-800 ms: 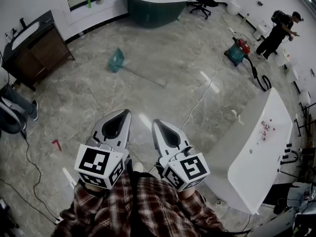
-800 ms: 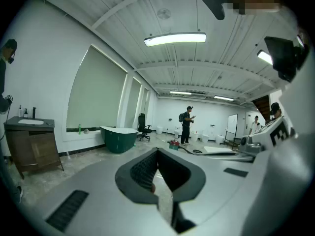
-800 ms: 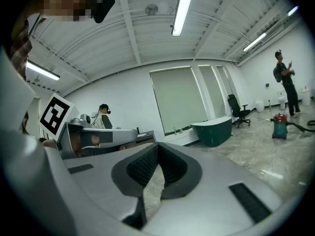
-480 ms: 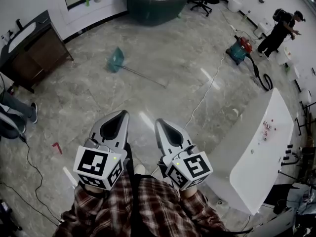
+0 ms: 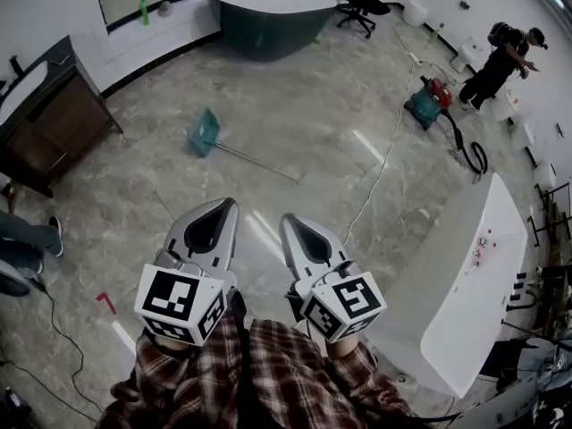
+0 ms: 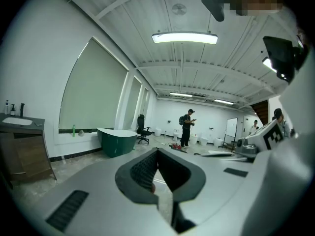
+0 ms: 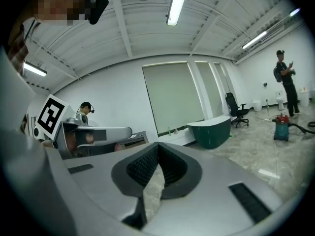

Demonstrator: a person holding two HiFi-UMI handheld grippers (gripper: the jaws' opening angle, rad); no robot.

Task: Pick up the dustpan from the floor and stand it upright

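Your left gripper [image 5: 218, 214] and right gripper [image 5: 296, 230] hover side by side above the marble floor [image 5: 295, 105] — both sets of jaws are together, holding nothing. The teal dustpan [image 5: 205, 132] lies flat on the floor well ahead of them, with its long handle [image 5: 259, 162] stretching to the right.

No legible text, labels, numbers; square markers [image 5: 170, 295] on left gripper [image 5: 223, 203], right gripper [image 5: 288, 219]: patterns only.
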